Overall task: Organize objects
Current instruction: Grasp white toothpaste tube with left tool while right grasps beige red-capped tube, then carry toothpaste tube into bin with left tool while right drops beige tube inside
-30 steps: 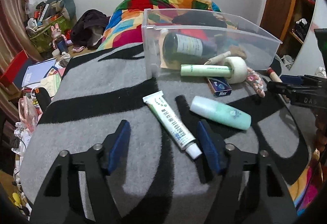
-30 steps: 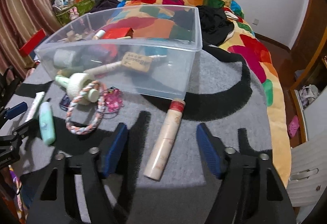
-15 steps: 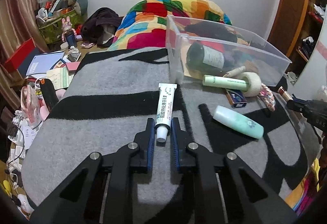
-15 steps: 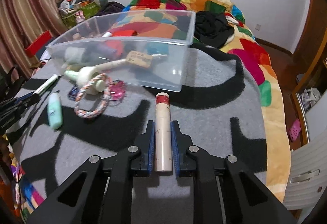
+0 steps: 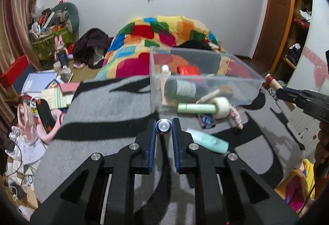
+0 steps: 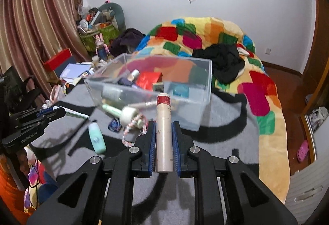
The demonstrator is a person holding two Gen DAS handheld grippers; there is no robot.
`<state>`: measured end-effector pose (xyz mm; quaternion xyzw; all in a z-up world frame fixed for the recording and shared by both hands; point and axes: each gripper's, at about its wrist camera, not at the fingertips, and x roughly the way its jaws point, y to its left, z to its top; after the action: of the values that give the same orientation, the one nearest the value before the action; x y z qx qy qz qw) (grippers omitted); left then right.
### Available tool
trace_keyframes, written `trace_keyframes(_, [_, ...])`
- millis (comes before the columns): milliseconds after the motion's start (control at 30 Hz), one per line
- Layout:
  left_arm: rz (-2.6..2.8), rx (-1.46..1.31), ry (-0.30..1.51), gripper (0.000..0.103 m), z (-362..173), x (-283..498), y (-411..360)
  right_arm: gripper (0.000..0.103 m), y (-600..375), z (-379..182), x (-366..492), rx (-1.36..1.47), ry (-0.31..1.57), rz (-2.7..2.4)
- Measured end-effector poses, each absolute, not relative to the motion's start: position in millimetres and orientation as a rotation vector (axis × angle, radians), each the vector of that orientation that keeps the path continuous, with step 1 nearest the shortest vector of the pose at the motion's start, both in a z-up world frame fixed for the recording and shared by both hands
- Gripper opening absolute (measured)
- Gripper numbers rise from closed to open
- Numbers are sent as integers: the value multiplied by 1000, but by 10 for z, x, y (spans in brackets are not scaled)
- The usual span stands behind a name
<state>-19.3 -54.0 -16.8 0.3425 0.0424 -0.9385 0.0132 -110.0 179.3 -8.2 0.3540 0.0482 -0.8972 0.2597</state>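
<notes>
Since half a second ago, both grippers have lifted their items off the grey-and-black blanket (image 5: 107,110). The left gripper (image 5: 163,132) clamps a white cream tube (image 5: 163,126) end-on; the right gripper (image 6: 163,140) clamps a beige cylindrical bottle with red band (image 6: 163,130), near the clear plastic bin (image 6: 197,114).

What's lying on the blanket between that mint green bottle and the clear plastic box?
In the left wrist view, a small blue packet lies between the mint green bottle and the clear box, with a green-handled white roller beyond.
</notes>
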Motion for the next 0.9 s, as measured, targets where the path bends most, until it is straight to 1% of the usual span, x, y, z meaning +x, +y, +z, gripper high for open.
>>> trace_keyframes(233, [-2989,947,105,14,153,-238,-507,14,1743,24,-1204,927,113,-2449])
trace_keyframes(467, [-3038,827,104,14,409,-418,-499,14,1682,67,-1493,936,72,-2460])
trace_keyframes(567, [-3032,836,101,14,392,-608,-501,14,1615,40,-1643,957,88,-2466])
trace_keyframes(900, [-2987,1001,135,14,57,-1151,-508,14,1424,-144,-2118,1082,101,-2422])
